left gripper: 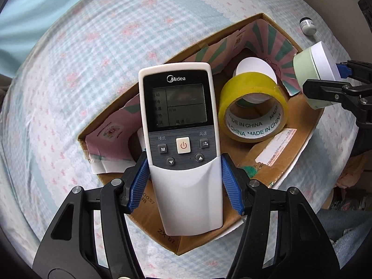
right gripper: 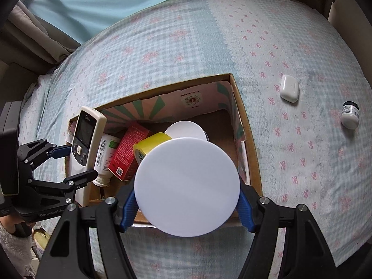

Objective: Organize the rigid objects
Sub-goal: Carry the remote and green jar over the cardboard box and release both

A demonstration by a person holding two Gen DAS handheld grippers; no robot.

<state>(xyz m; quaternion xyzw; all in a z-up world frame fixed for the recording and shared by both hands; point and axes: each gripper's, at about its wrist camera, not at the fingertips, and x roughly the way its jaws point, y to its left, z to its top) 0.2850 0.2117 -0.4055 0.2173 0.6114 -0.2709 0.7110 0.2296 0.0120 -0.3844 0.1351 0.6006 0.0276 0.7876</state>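
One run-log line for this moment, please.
left gripper: holds remote | right gripper: holds round jar | both over box | outside: earbud case, small bottle

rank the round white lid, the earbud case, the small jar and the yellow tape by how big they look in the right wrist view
1. Round white lid, but it sits closest to the camera, so its real size is unsure.
2. Yellow tape, partly hidden behind the lid.
3. Earbud case.
4. Small jar, close to the case in apparent size.

Both wrist views above box (left gripper: 267, 153)

Soft daylight, sharp focus (edges fisheye-warped)
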